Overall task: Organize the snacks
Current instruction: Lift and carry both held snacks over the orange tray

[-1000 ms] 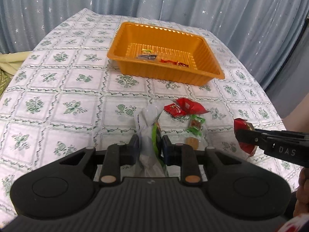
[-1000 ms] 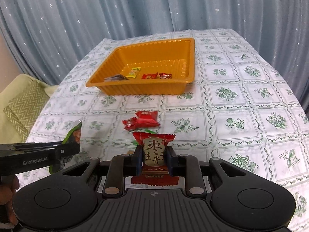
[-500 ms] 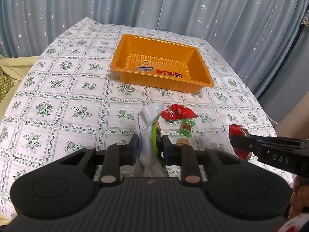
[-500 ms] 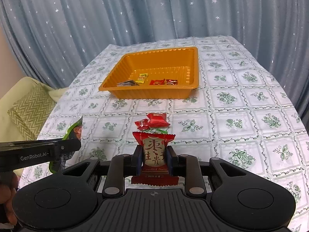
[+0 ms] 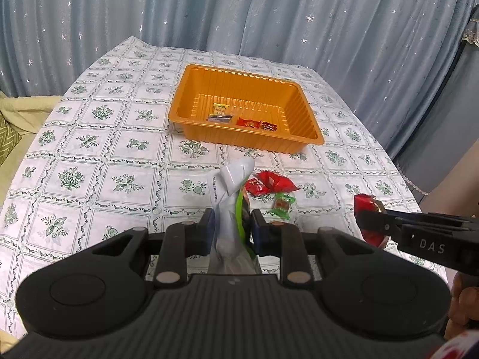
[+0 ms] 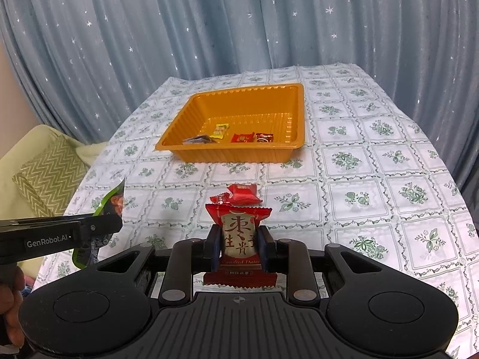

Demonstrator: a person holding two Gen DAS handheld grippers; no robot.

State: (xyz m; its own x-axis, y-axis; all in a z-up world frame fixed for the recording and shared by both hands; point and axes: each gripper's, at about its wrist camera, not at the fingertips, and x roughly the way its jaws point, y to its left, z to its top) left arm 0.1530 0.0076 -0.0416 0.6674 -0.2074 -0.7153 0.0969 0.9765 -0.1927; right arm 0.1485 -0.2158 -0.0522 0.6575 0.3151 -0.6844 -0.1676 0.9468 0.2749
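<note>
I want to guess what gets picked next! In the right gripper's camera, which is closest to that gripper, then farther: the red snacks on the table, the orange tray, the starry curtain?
1. Red snacks, on the cloth just ahead of the right gripper.
2. Orange tray, mid-table beyond them.
3. Starry curtain, behind the table.

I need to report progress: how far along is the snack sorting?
Four snacks already lie in the orange tray. In hand: the left gripper is shut on a white-green packet, the right gripper on a red date candy. Left on the tablecloth: two red packets and a green candy.
</note>
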